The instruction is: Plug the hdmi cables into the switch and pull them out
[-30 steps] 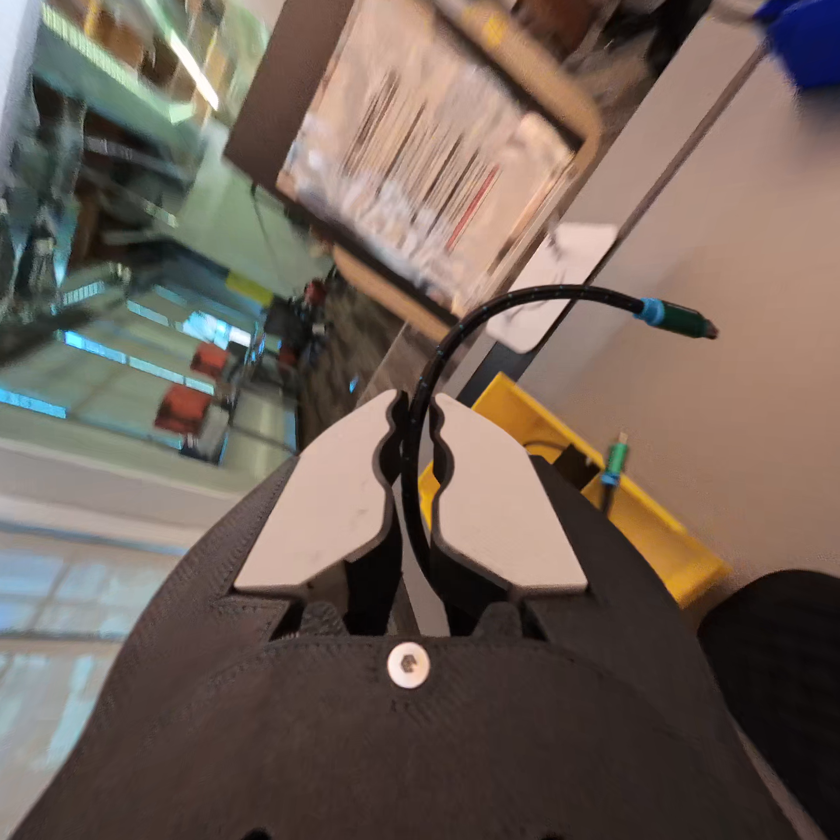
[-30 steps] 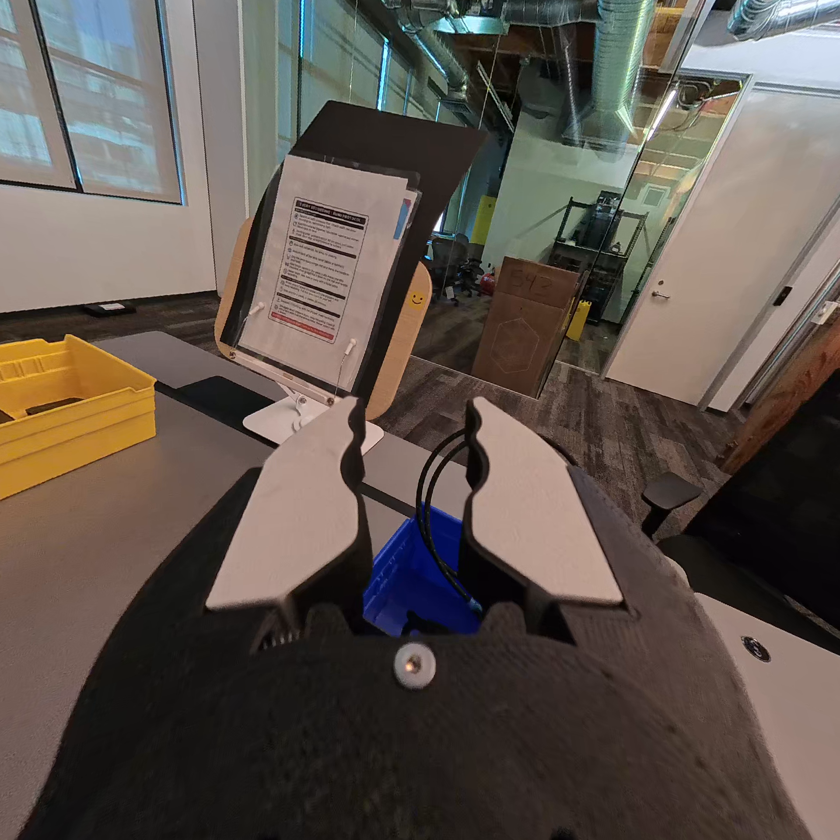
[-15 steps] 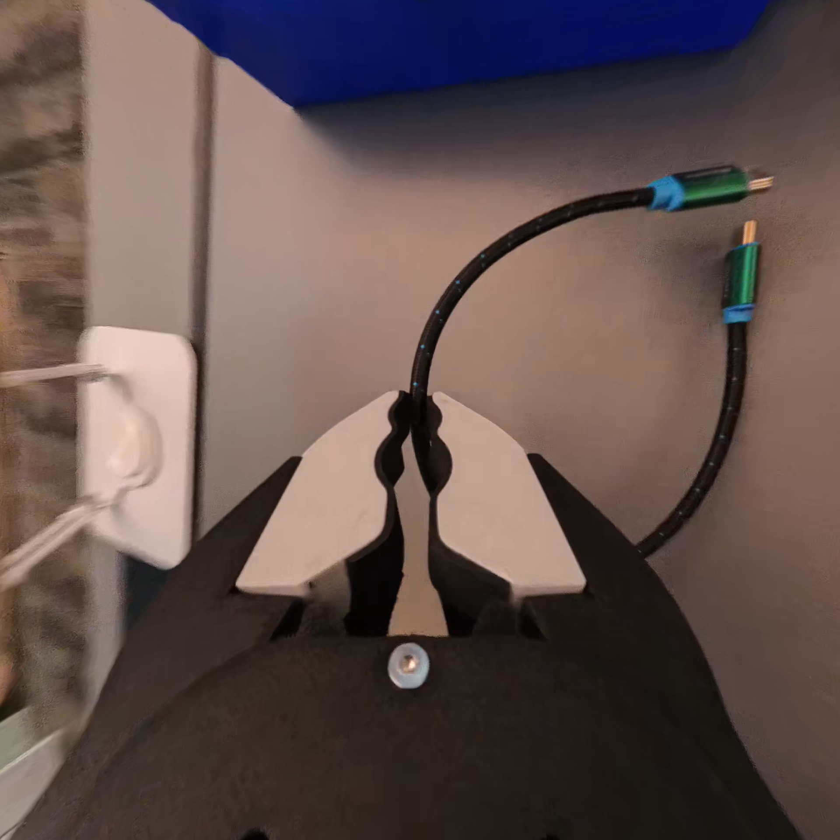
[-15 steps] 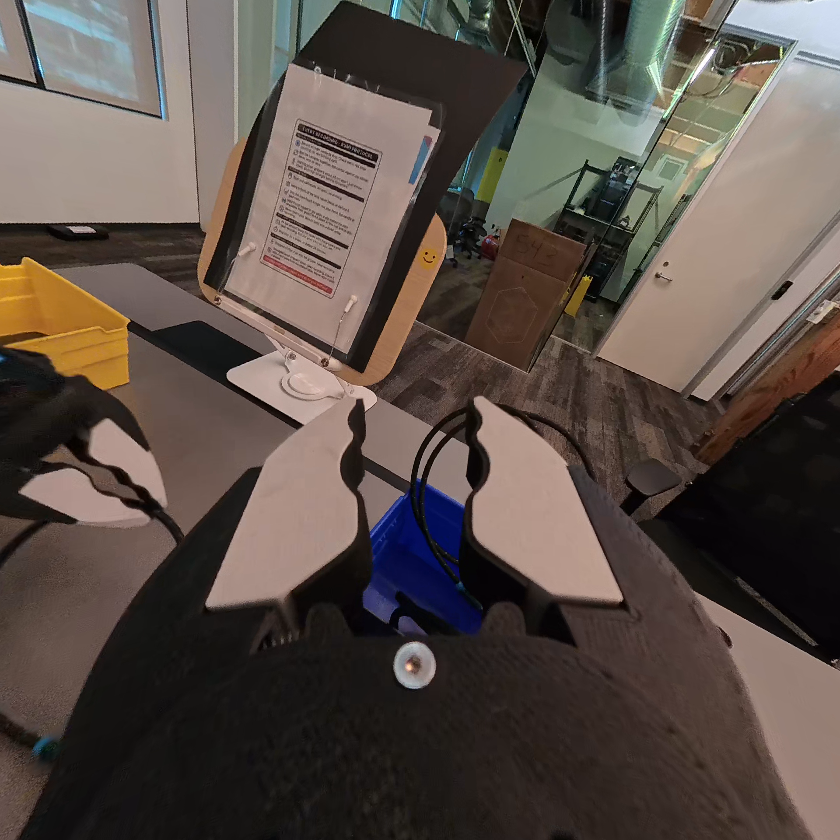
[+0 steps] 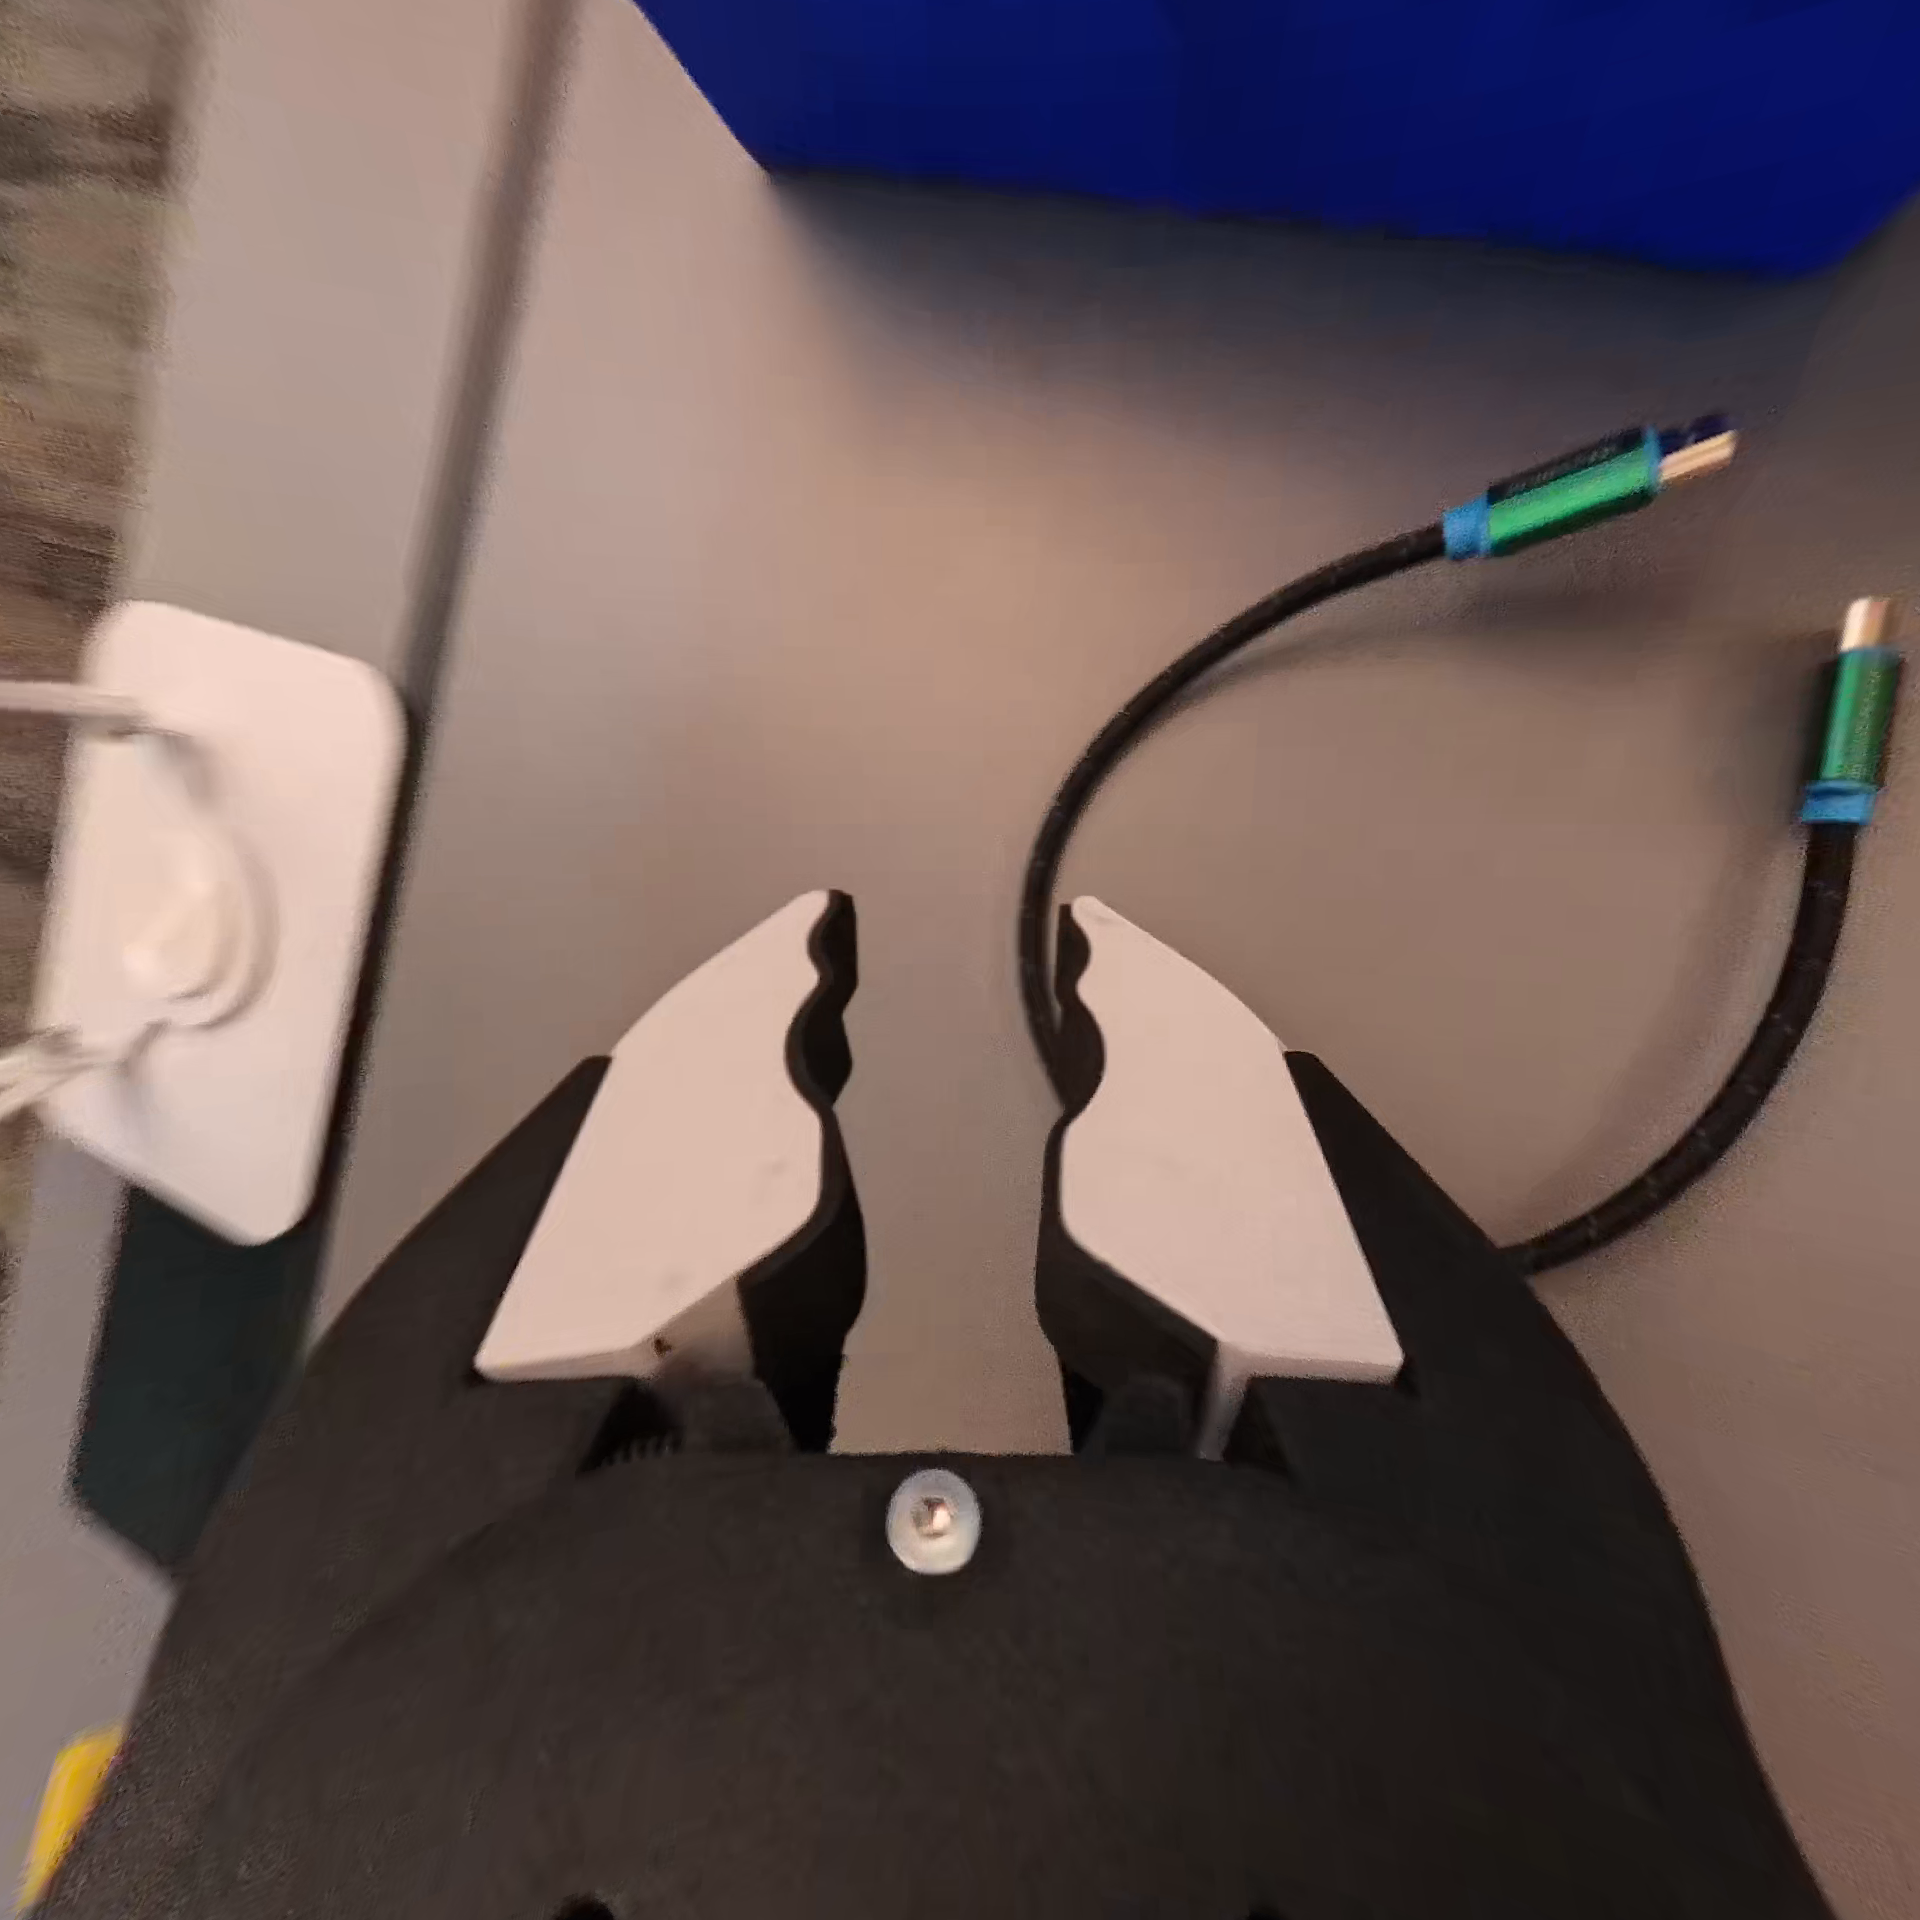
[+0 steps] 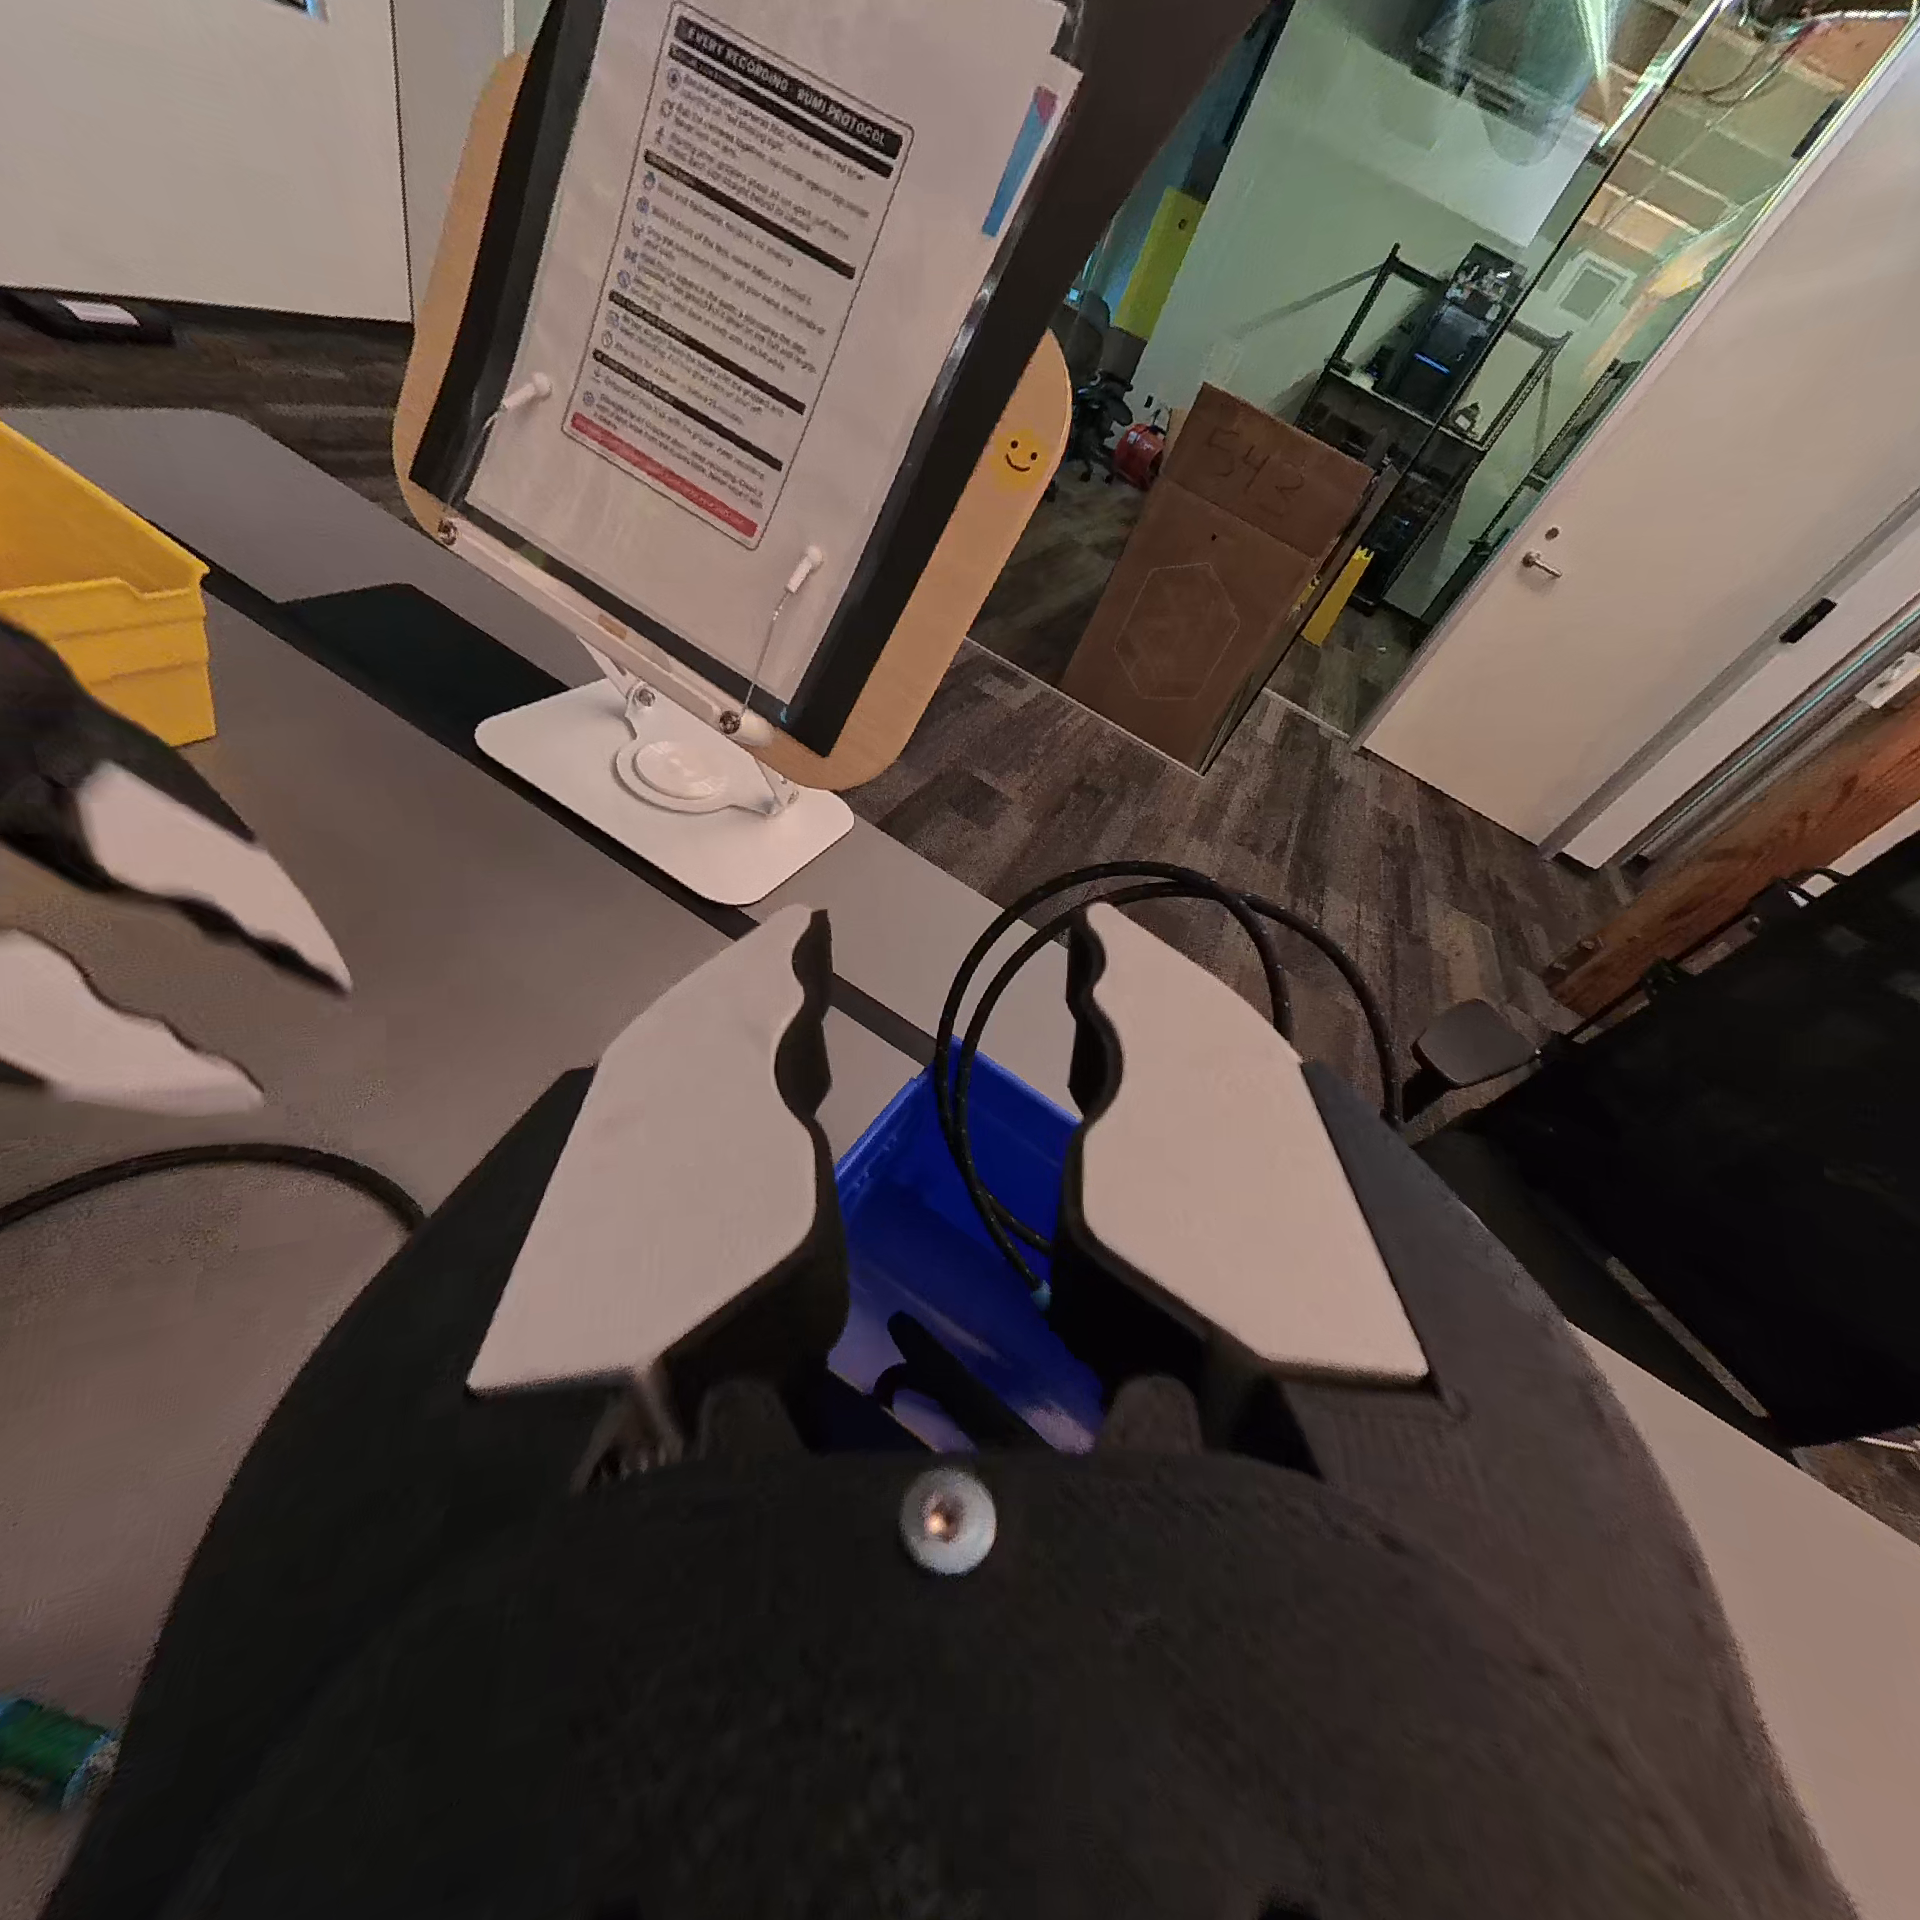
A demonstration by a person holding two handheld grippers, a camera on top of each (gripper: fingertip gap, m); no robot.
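Left wrist view: our left gripper (image 5: pixel 954 914) gapes empty; HDMI cable (image 5: pixel 1049 862) lies on the table (image 5: pixel 727 520), touching the right finger, arcing rightward.

Right wrist view: our right gripper (image 6: pixel 945 935) gapes empty above the blue bin (image 6: pixel 935 1174) holding looped cables (image 6: pixel 971 1039); no switch is visible.

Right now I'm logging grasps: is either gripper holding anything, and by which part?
Nothing is held. The left gripper has its jaws open beside the HDMI cable lying on the table; the right gripper is open above the blue bin.

The right tool (image 6: pixel 945 1039) gapes over a blue bin (image 6: pixel 935 1195) holding looped cables (image 6: pixel 1174 883); the left tool (image 6: pixel 156 935) hovers beside it, over the surface (image 6: pixel 416 862).
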